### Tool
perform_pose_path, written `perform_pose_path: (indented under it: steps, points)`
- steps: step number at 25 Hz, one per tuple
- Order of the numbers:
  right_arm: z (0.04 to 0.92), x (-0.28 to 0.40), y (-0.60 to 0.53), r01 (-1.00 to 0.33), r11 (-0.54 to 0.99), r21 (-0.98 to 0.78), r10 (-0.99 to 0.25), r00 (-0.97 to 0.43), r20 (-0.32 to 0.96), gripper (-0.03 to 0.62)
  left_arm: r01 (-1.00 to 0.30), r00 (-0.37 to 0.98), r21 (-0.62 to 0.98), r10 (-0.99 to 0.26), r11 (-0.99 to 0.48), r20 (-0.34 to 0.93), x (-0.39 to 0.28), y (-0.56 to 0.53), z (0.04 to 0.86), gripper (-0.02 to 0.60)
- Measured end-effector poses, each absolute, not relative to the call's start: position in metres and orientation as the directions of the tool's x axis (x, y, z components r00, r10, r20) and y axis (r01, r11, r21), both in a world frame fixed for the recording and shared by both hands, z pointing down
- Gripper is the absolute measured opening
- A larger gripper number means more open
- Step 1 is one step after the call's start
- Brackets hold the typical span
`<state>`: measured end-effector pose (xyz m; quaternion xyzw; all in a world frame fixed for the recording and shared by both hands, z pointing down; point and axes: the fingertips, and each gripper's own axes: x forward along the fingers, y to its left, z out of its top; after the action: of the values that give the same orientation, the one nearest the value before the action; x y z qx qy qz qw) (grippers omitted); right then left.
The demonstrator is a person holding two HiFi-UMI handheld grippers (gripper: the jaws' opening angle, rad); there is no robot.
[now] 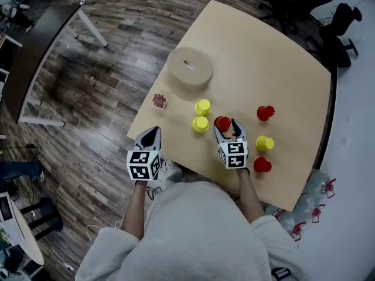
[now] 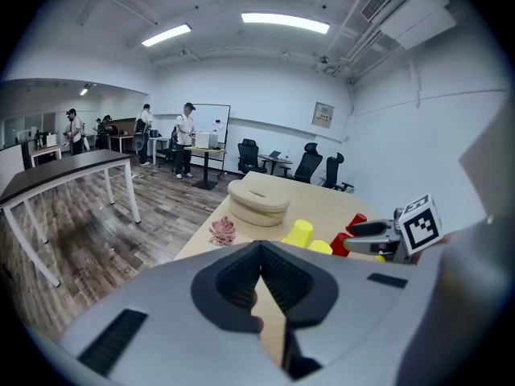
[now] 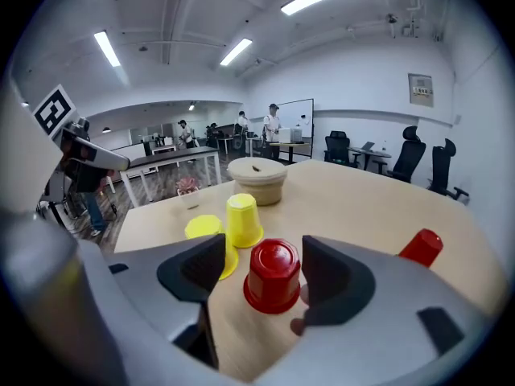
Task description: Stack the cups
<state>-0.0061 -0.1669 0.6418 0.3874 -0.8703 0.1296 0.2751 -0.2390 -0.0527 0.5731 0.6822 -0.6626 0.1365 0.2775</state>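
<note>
At the bench's near-left edge: left gripper [image 1: 151, 134], jaws pressed together on nothing, hanging just off the bench [image 1: 275, 51] and apart from every cup.

On the bench, left to right:
- Small pink plant-like ornament [image 1: 159, 101], near the left edge.
- Round tan lidded container [image 1: 189, 67], toward the far side.
- Two yellow cups [image 1: 203, 107] [image 1: 200, 124], upside-down, just beside each other.
- Red cup [image 3: 273, 276], upside-down, its long axis upright. It stands directly between the jaws of the right gripper [image 1: 229, 129], which are spread, with a gap on either side and neither pad pressing. This is the relation that counts: the cup lies dead ahead of the right gripper and well apart from the left, so the right hand is judged the one to act. The yellow pair sits just to this cup's left.
- Further cups to the right: a red cup [image 1: 265, 113], a yellow cup [image 1: 264, 143] and a red cup [image 1: 262, 165], each standing singly – nothing is stacked yet.

Surface: pale wood, smooth and matt, with a curved outline.

Room: an open office with a dark wood-plank floor [image 1: 88, 92], a dark table [image 1: 35, 45] at far left, black chairs [image 1: 340, 22] at upper right and strip lights overhead.
</note>
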Motion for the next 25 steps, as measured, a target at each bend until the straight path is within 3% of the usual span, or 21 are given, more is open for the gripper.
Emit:
perform_pose_path:
  steps: [6, 10, 25]
  points:
    - [0.663, 0.001, -0.172, -0.76, 0.649, -0.022, -0.585, -0.518, 0.624, 0.282, -0.981, 0.082, 0.193, -0.831, 0.031, 0.55, -0.236, -0.053, 0.57, 0.009]
    - [0.67, 0.003, -0.174, -0.766, 0.642, -0.021, -0.582, -0.506, 0.637, 0.224, -0.981, 0.076, 0.19, -0.832, 0.036, 0.55, -0.238, -0.052, 0.57, 0.009]
    - [0.643, -0.004, -0.131, -0.685, 0.729, -0.011, -0.537, -0.581, 0.611, 0.218, -0.98, 0.091, 0.197, -0.836, 0.02, 0.541, -0.229, -0.051, 0.568, 0.009]
